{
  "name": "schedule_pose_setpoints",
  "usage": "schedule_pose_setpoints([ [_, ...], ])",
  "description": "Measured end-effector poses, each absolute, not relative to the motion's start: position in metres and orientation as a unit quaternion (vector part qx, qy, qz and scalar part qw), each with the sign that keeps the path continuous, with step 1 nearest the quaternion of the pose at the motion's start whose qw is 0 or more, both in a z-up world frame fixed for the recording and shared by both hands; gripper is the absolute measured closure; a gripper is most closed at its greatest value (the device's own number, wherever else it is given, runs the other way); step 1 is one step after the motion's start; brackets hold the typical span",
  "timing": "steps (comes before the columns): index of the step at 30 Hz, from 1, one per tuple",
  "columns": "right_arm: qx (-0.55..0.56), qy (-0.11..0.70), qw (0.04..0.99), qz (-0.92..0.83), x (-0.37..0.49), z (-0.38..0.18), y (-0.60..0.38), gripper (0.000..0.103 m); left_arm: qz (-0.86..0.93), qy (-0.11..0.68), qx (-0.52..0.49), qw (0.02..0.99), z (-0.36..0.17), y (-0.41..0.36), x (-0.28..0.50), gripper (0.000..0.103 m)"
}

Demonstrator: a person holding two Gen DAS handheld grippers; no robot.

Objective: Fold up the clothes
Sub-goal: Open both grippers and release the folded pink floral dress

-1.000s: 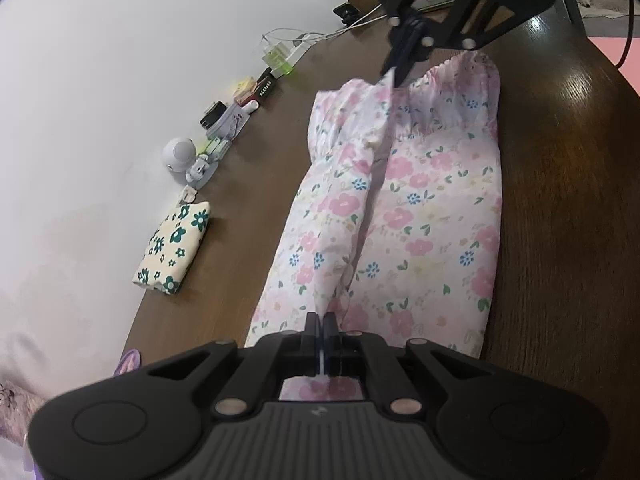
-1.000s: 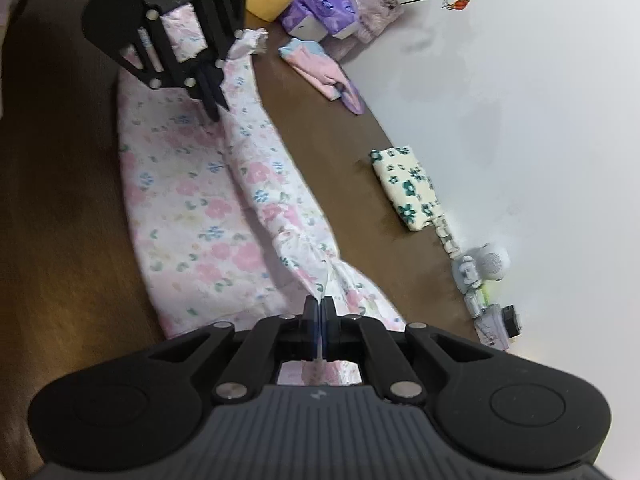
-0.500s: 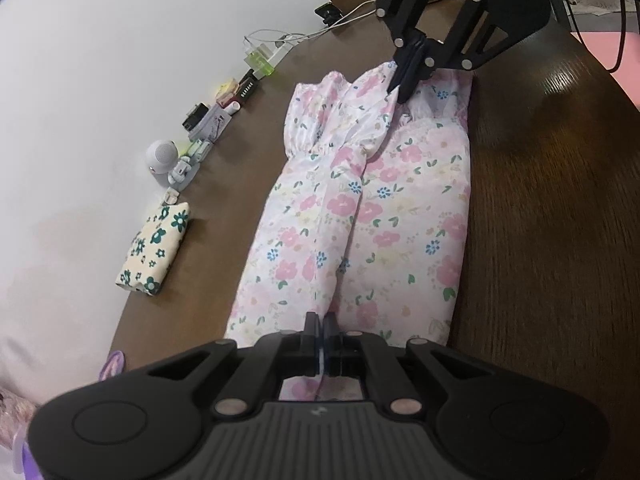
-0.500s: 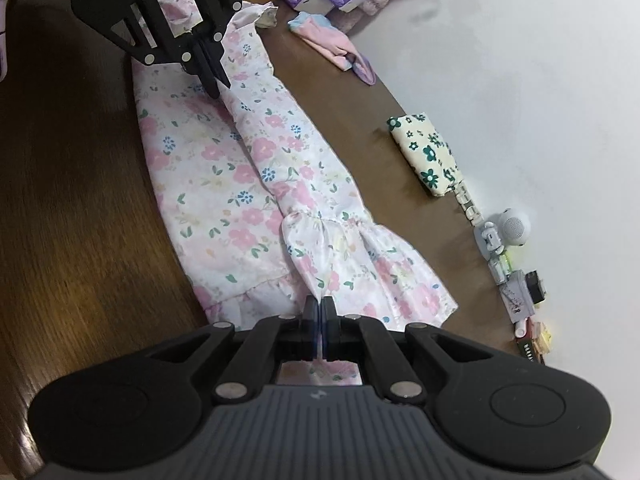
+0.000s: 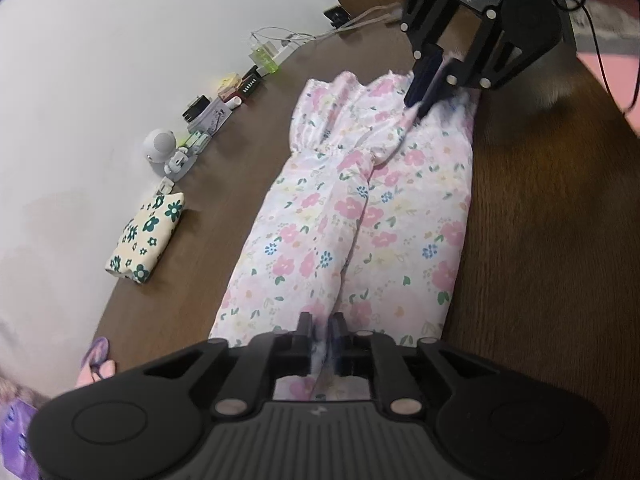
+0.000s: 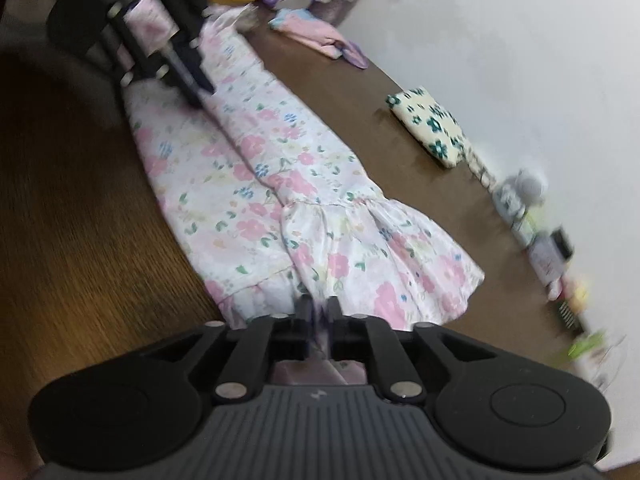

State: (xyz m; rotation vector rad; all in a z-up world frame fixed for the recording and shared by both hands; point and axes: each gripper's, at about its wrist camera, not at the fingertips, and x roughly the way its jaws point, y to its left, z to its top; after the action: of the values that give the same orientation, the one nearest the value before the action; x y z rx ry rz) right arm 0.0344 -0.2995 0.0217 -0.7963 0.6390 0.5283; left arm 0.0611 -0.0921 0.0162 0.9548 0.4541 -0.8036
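Pink floral dress lies flat on the wooden table, stretched lengthwise between both claws: left gripper slightly parted over one end, right gripper likewise over the ruffled hem.

Right-wrist view motion-blurred; trinkets indistinct.

Left gripper low at near edge, jaws slightly parted, right gripper opposite at far end, angled downward, fingers narrowly apart, tips facing each other
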Motion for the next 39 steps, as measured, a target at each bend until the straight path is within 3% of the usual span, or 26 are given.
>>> schedule_pose_setpoints([
  [2,-0.331,0.306,0.856,0.253,0.034,0.034,-0.312,0.059,-0.379,0.22,0.42,0.795,0.025,-0.084,0.062,0.088],
  [3,-0.306,0.308,0.864,0.254,0.034,0.041,-0.319,0.056,-0.383,0.226,0.406,0.798,0.031,-0.08,0.062,0.086],
  [6,-0.22,0.314,0.883,0.271,0.035,0.063,-0.337,0.056,-0.383,0.242,0.346,0.821,0.051,-0.065,0.068,0.075],
  [12,-0.09,0.295,0.91,0.278,0.054,0.08,-0.326,0.056,-0.347,0.277,0.212,0.87,0.073,-0.052,0.099,0.073],
  [21,-0.082,0.321,0.911,0.246,0.088,0.032,-0.274,0.057,-0.344,0.347,0.182,0.853,0.032,-0.069,0.118,0.073],
  [39,-0.033,0.327,0.931,0.162,0.063,0.011,-0.338,0.056,-0.337,0.341,0.155,0.864,0.024,-0.057,0.121,0.065],
])
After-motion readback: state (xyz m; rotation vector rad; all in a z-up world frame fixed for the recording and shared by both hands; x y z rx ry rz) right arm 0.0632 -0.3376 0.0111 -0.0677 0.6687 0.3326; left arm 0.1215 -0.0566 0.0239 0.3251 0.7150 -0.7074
